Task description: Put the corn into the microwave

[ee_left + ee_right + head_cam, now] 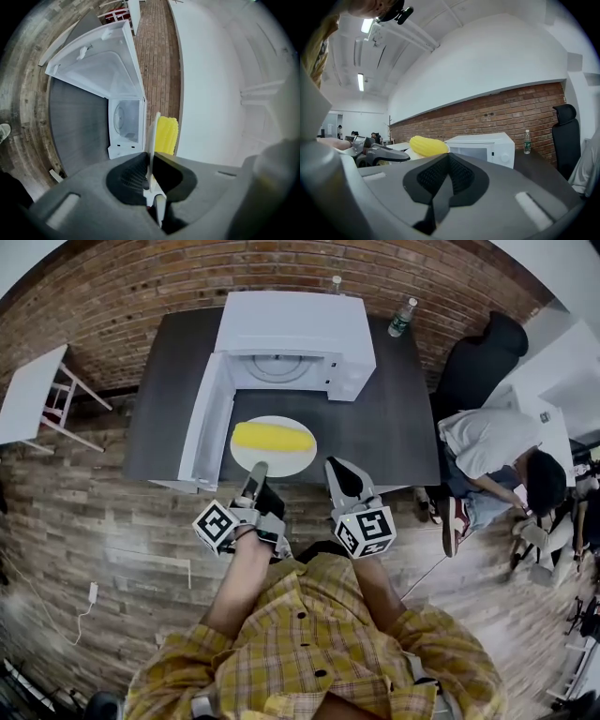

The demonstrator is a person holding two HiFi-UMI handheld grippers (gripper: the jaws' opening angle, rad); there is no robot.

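A yellow corn cob (273,437) lies on a round white plate (281,463), held over the front of the dark table (403,427) before the white microwave (298,343), whose door (208,418) hangs open to the left. My left gripper (257,470) is shut on the plate's near rim. In the left gripper view the plate (153,136) stands edge-on between the jaws of the left gripper (151,158), with the corn (167,136) to its right and the microwave's cavity (125,121) beyond. My right gripper (338,471) is shut and empty, just right of the plate. In the right gripper view the right gripper (449,158) sees the corn (427,146) and microwave (483,145).
A water bottle (401,317) and a small cup (336,283) stand at the table's far edge. A black office chair (483,357) and a seated person (487,442) are to the right. A white side table (28,395) stands at the left on the wooden floor.
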